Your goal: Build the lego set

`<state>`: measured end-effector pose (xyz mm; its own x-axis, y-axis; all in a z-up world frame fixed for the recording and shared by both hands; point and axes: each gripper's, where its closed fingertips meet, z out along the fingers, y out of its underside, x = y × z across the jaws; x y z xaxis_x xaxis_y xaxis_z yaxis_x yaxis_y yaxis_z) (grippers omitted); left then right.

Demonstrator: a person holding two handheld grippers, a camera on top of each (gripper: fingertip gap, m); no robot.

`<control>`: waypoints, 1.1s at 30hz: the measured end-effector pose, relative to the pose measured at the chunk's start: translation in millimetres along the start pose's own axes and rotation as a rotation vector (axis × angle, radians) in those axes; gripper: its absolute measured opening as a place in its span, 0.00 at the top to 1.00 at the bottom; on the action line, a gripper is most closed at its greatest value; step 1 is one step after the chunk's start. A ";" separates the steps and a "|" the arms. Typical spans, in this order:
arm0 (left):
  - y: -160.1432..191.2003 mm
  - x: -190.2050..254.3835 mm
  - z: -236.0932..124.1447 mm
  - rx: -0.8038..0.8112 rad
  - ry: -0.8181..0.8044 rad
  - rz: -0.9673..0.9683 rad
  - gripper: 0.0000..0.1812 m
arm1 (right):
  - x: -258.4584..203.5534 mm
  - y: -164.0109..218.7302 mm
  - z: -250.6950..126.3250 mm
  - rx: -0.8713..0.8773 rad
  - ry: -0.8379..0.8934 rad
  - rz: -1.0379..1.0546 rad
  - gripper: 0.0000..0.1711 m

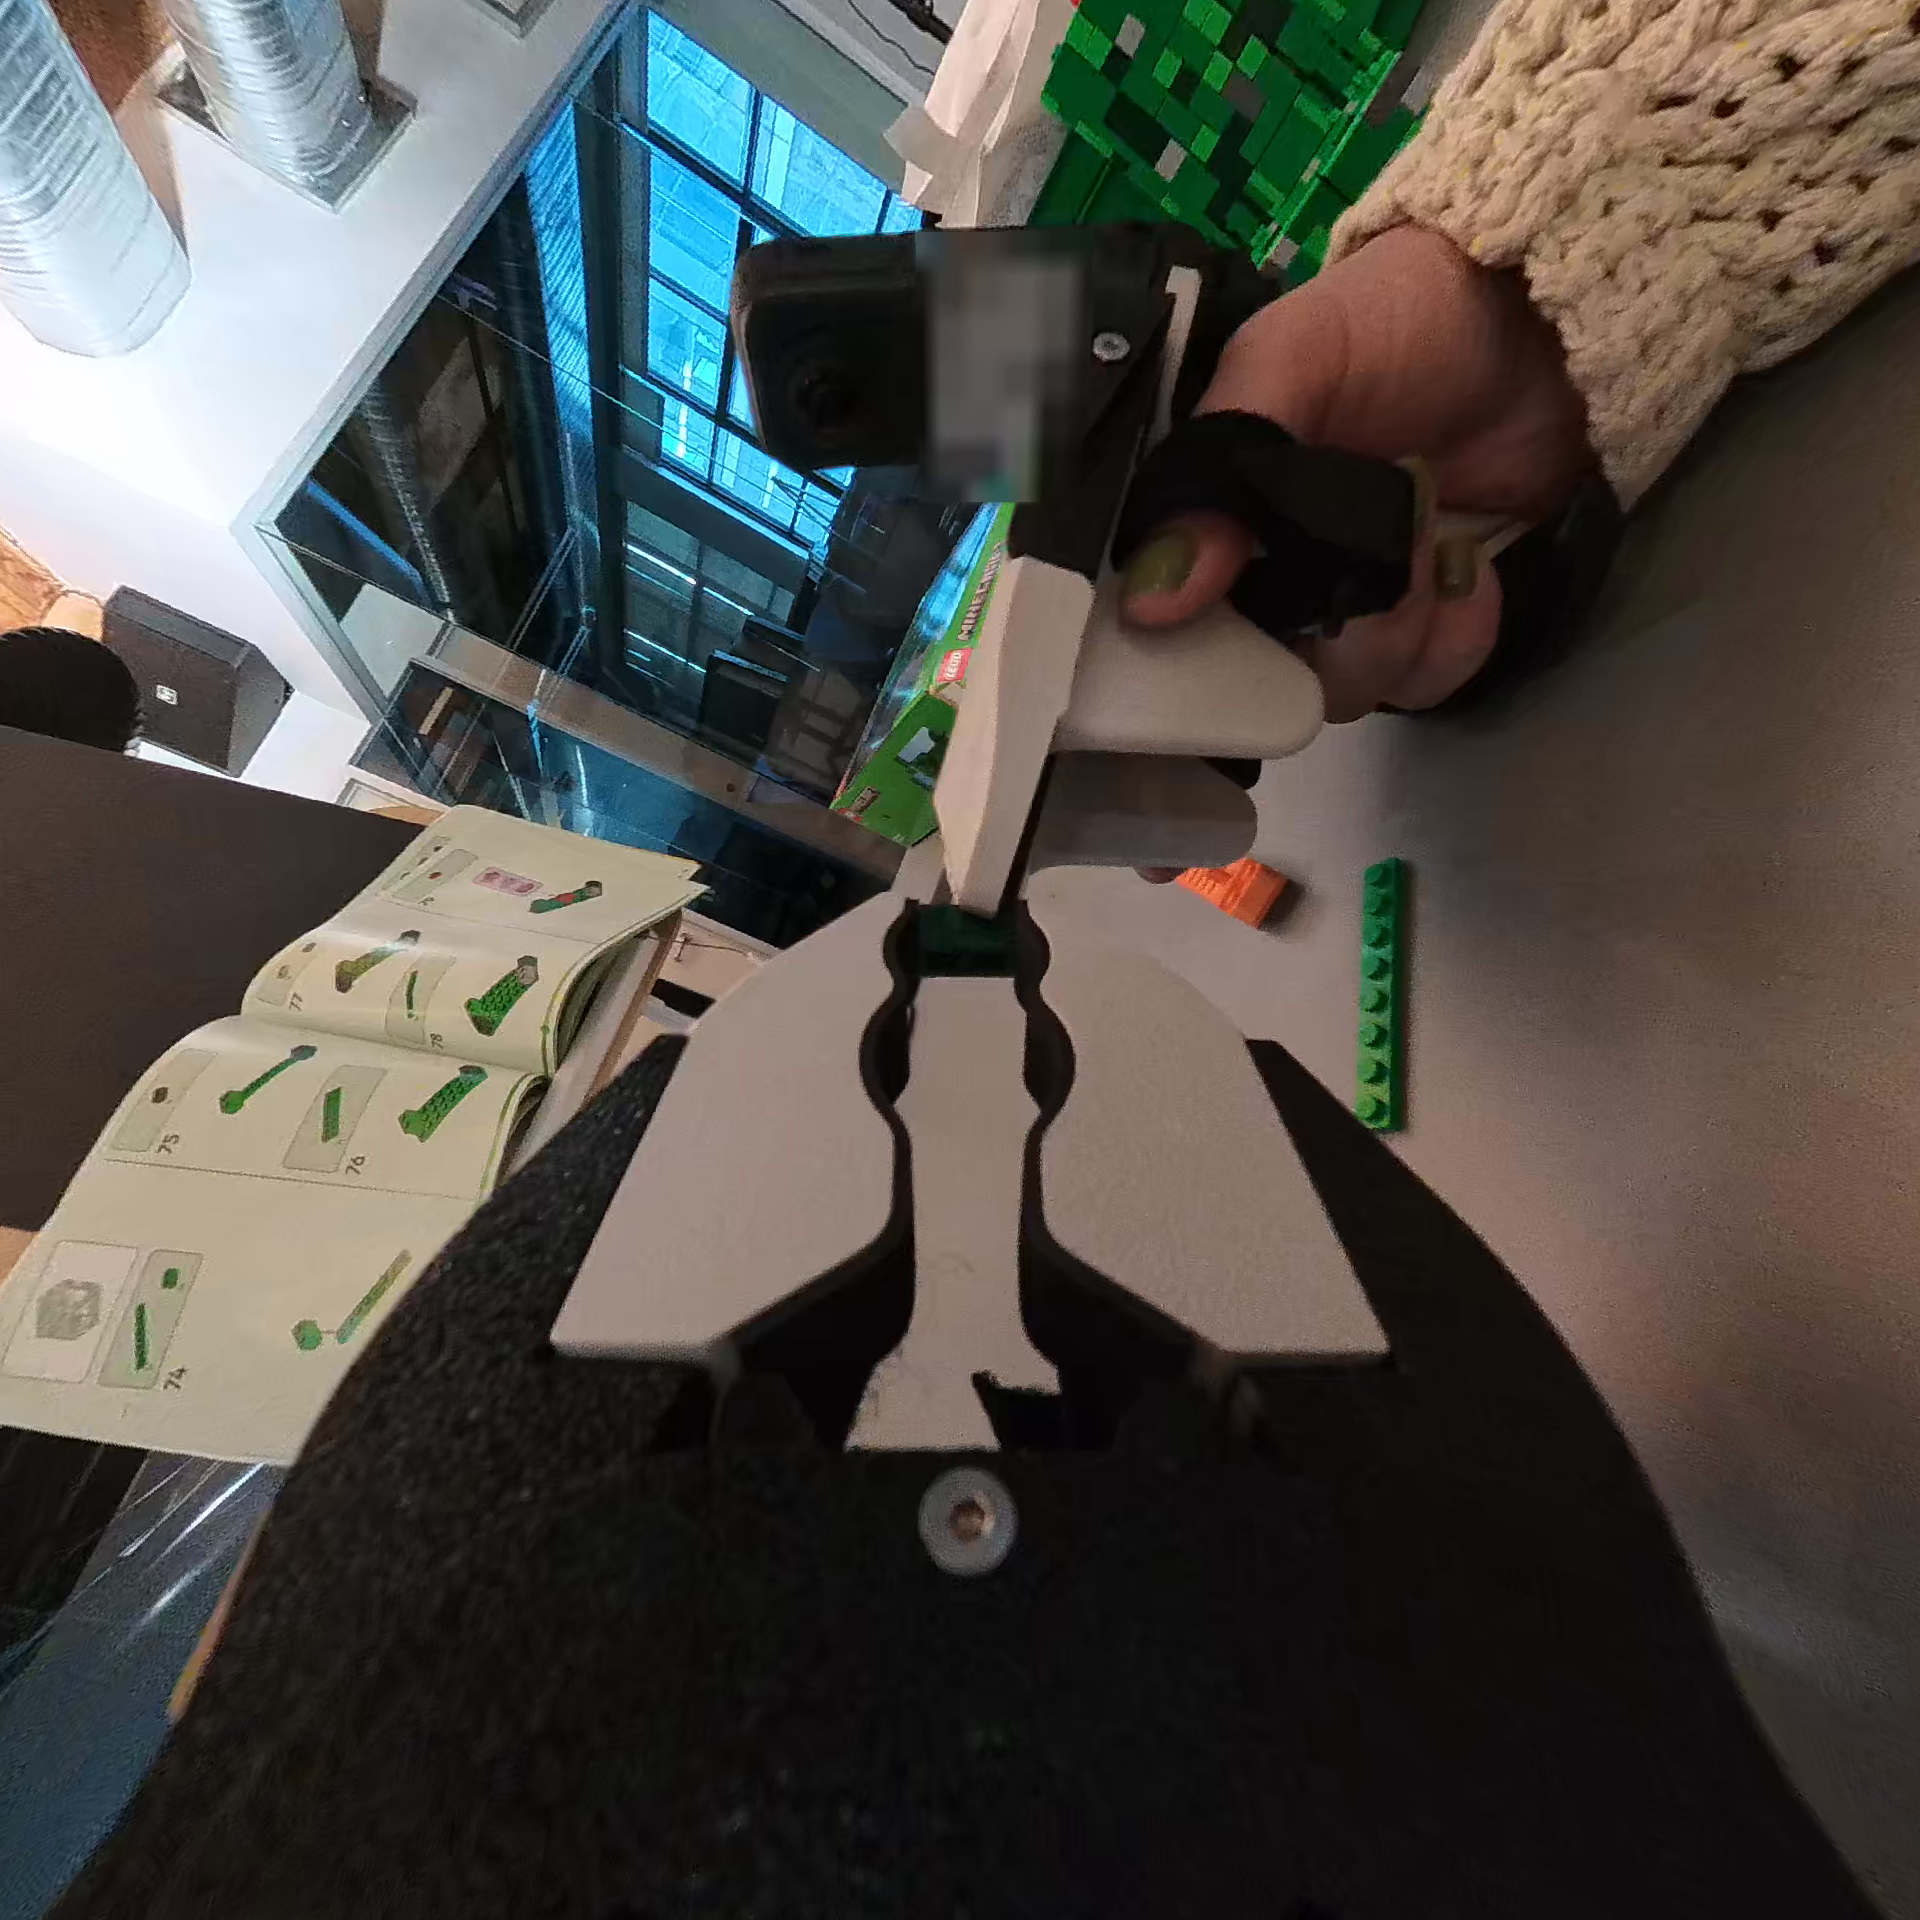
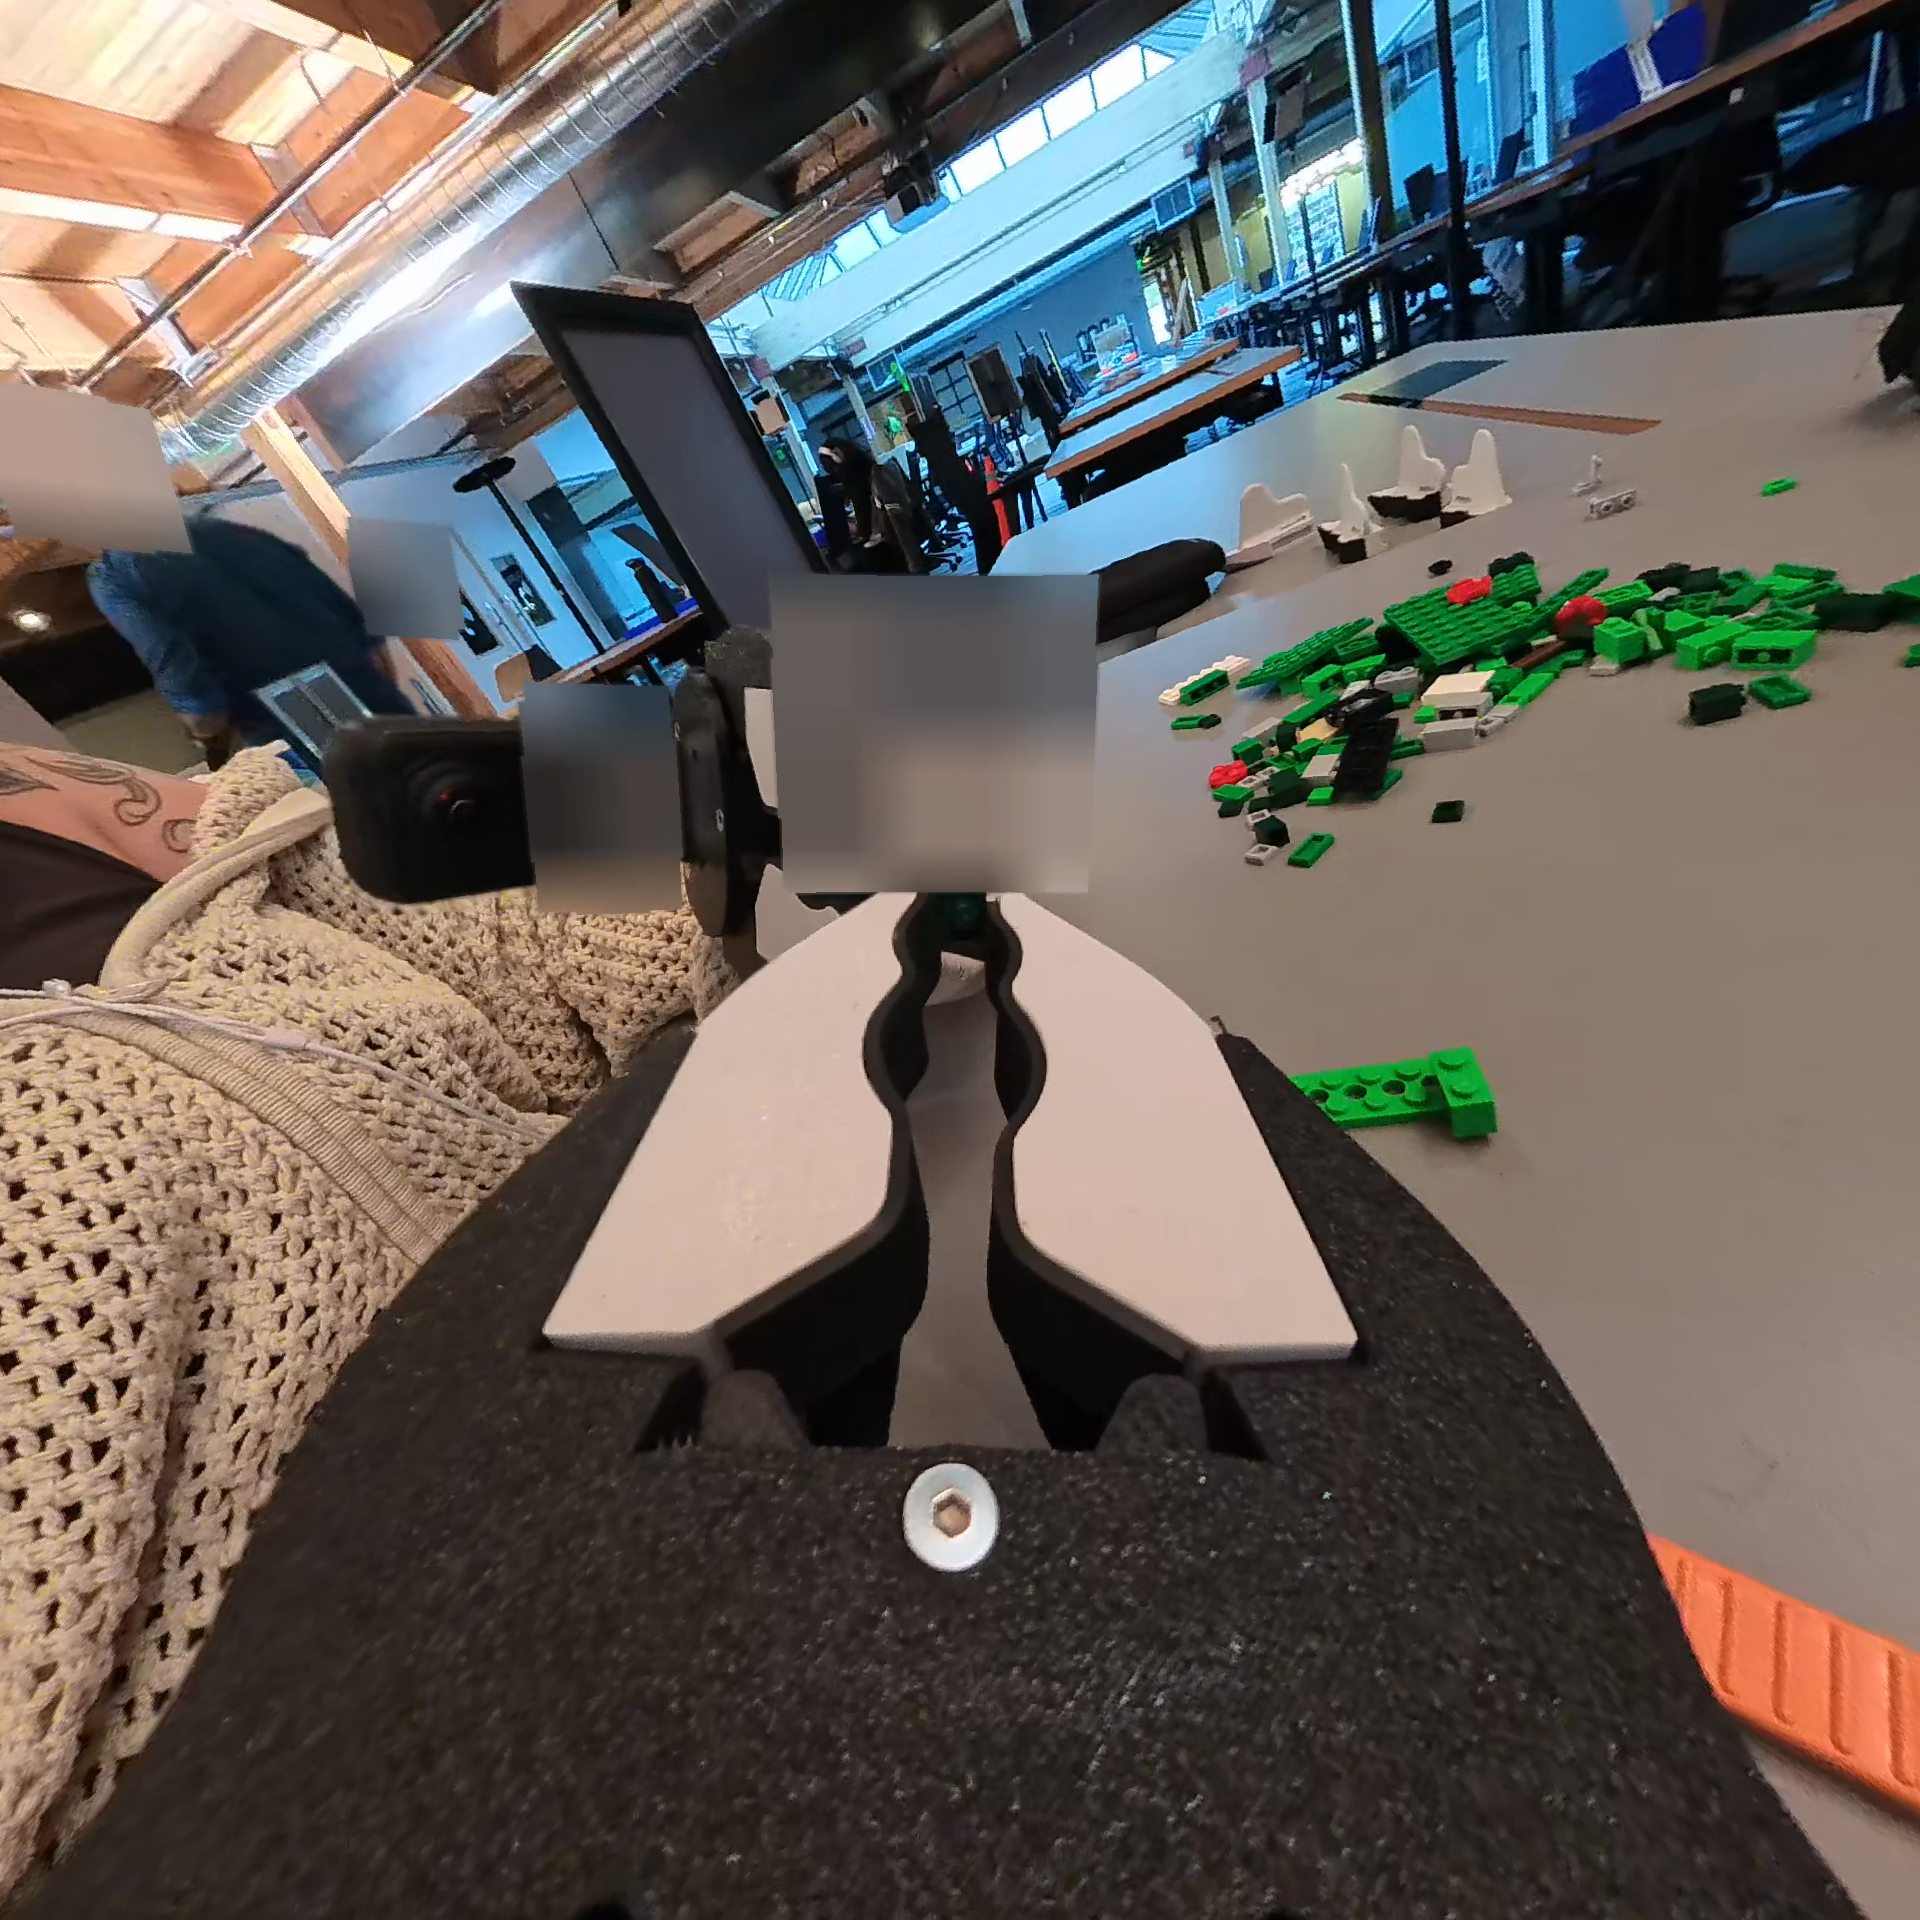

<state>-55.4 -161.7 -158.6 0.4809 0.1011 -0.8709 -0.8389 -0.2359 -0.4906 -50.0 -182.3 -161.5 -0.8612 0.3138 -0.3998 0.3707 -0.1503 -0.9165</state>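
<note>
A small dark-green plastic Lego piece (image 1: 961, 940) sits pinched between the tips of the left tongs (image 1: 964, 951) and right tongs (image 2: 961, 920), both clamped on it above the grey worktop (image 1: 1610, 1195). Light, rigid and slick, it likely needs flat-side grips.

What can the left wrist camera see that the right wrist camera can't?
Only the left wrist view shows the open instruction booklet, the long green plate lying on the table, the set's green box and the built green model.

Only the right wrist view shows the pile of loose bricks and a small green assembly.

Both show the grey table, the two grippers meeting tip to tip, and a small dark green piece pinched where they meet.
</note>
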 end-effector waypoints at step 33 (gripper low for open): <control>87.2 54.7 -4.2 -0.601 0.560 -0.866 1.00 | 31.5 -25.1 -30.8 0.140 0.268 -0.204 0.96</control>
<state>-101.1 -180.8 -248.9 0.9976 0.0485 -0.0504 0.0006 -0.7268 -0.6869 -75.8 -139.8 -151.4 -0.7838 0.5827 -0.2148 0.1332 -0.1802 -0.9746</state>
